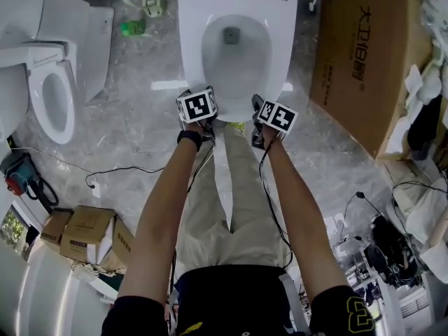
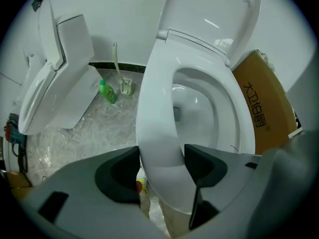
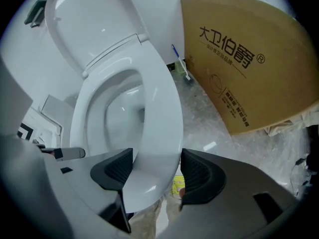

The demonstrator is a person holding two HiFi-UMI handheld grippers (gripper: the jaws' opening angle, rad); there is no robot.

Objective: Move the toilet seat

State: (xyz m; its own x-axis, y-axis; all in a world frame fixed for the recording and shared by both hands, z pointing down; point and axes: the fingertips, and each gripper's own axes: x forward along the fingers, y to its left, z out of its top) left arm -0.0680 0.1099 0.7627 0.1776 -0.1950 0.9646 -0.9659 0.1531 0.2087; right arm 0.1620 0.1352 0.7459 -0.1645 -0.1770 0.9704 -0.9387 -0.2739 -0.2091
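The white oval plastic toilet seat [image 1: 192,54] [image 2: 154,108] [image 3: 160,108] lies flat on the bowl of the white ceramic toilet [image 1: 283,40], which stands on the grey marbled floor [image 1: 133,124] right in front of the person. Its white lid [image 2: 212,19] [image 3: 94,14] is already tipped up at the back. The seat's long axis runs straight away from the person, with the rounded front end nearest them and the hinged end farthest, under the lid. Both tools are at that near end. The left tool [image 1: 204,117] [image 2: 162,166] sits just left of the front centre and the right tool [image 1: 260,117] [image 3: 154,171] just right of it, so neither hand is nearer than the other. Each tool has the front curve of the ring between its dark pads, and on both the pads look pressed against the plastic, clamped on the seat. From here, I'd guess the front has to go up and back, swinging about the far hinge toward the lid.
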